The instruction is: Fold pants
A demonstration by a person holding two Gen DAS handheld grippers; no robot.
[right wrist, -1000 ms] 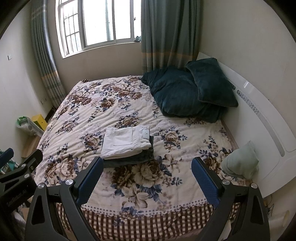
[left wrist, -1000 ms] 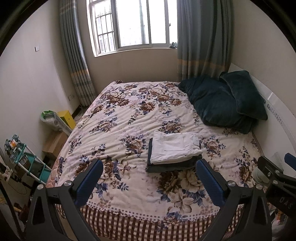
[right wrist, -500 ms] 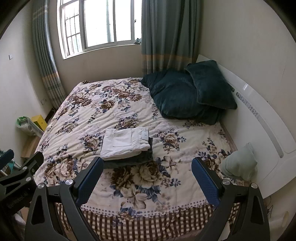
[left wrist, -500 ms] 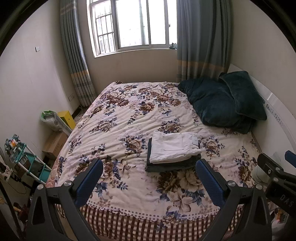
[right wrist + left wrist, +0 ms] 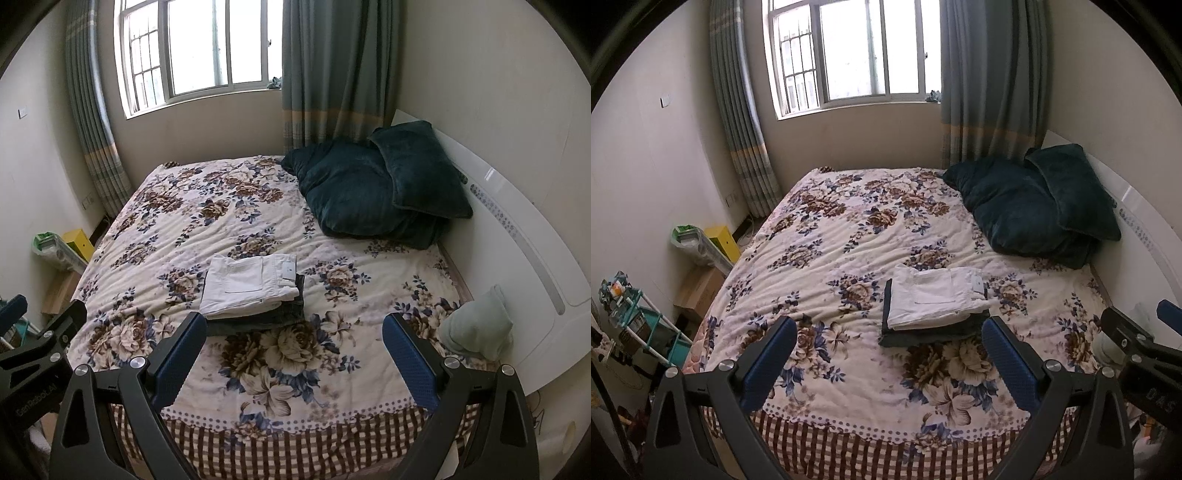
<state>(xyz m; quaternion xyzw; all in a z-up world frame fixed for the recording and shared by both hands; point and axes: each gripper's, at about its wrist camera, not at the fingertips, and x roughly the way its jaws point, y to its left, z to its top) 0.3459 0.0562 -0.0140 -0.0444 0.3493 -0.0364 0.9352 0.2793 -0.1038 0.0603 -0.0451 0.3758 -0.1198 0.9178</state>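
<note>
Both hand-held grippers, left [image 5: 886,354] and right [image 5: 293,350], hang spread wide and empty above the bed's [image 5: 849,417] near edge; folded white pants [image 5: 936,297] lie beyond.

the bed cover [image 5: 849,236] is cream with brown and blue flowers, and its edge has red-brown and white checks. the folded pants [image 5: 934,297] on top are white, on dark grey pants [image 5: 923,334]. the pillows [image 5: 1034,210] are dark teal. the curtains [image 5: 990,74] are grey-blue with a tan stripe. a box [image 5: 723,242] by the wall is yellow. the claw pads [image 5: 768,362] are blue.
</note>
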